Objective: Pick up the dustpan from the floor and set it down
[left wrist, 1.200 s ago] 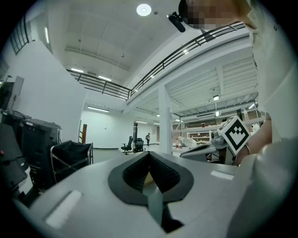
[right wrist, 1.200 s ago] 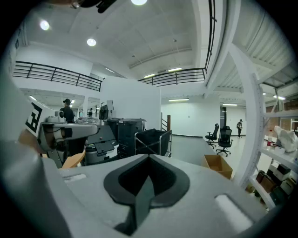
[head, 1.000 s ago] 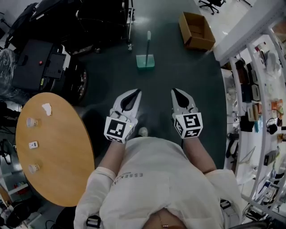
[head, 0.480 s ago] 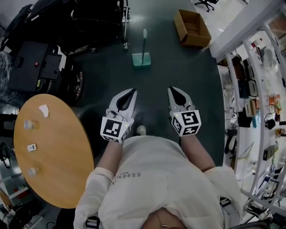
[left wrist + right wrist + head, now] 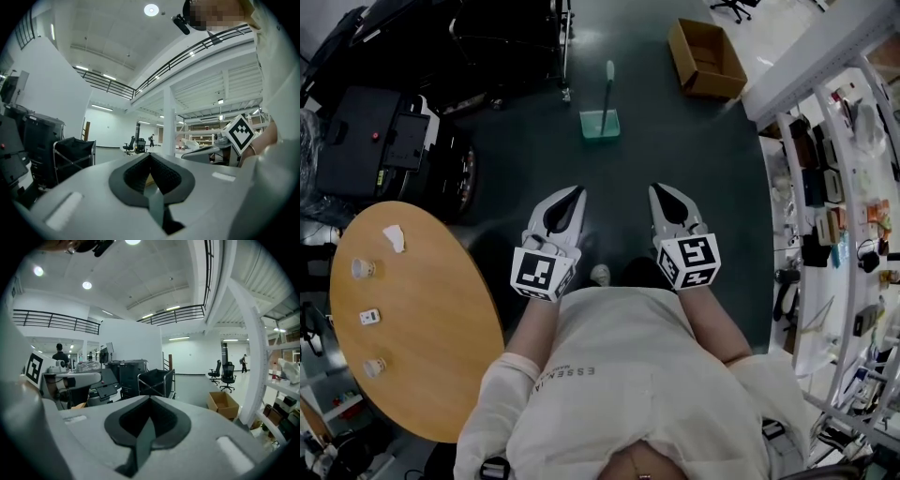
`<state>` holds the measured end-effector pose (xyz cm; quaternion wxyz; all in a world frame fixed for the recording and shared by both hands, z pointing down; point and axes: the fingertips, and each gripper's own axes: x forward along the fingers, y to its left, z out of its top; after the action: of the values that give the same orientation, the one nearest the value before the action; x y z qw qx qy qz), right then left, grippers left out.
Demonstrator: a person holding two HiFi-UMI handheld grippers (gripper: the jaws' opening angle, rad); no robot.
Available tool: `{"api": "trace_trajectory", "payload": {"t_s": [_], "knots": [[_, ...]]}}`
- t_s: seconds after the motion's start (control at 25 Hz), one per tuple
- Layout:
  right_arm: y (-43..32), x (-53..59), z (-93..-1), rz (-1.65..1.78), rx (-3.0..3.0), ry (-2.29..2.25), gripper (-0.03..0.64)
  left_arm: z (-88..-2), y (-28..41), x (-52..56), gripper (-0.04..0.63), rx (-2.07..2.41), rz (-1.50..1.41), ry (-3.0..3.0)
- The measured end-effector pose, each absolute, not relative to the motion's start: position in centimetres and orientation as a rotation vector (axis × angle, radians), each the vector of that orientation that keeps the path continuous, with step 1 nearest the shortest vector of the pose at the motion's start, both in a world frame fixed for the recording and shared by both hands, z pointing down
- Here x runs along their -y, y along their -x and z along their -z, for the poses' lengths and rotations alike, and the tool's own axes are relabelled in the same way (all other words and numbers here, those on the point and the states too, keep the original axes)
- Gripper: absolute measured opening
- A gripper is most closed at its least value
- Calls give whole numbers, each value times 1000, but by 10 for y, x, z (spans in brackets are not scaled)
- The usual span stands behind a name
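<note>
A pale green dustpan [image 5: 600, 123] with a long upright handle stands on the dark floor, well ahead of me in the head view. Both grippers hang at waist height, far short of it. My left gripper [image 5: 577, 192] is shut with nothing between its tips, which meet in the left gripper view [image 5: 150, 155]. My right gripper [image 5: 659, 190] is also shut and empty, its tips together in the right gripper view [image 5: 150, 398]. The dustpan shows in neither gripper view.
A round wooden table [image 5: 403, 319] with small items stands at my left. Dark carts and machines [image 5: 394, 122] fill the back left. An open cardboard box [image 5: 706, 58] sits beyond the dustpan at the right. Metal shelving [image 5: 834, 206] lines the right side.
The dustpan, box and table have shifted a little in the head view as I moved. Both grippers stayed shut and side by side.
</note>
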<state>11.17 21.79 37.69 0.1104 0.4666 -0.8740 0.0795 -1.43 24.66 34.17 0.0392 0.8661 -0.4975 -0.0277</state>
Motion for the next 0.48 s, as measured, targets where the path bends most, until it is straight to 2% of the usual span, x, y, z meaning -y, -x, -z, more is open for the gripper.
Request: {"api": "trace_trajectory", "payload": {"t_s": [0.28, 0.48], "knots": [[-123, -185, -403, -317, 2493, -1361, -8, -365, 19, -223, 18, 1505, 49, -2606], [-101, -136, -428, -371, 2493, -1281, -8, -385, 44, -178, 18, 1561, 36, -2530]]}}
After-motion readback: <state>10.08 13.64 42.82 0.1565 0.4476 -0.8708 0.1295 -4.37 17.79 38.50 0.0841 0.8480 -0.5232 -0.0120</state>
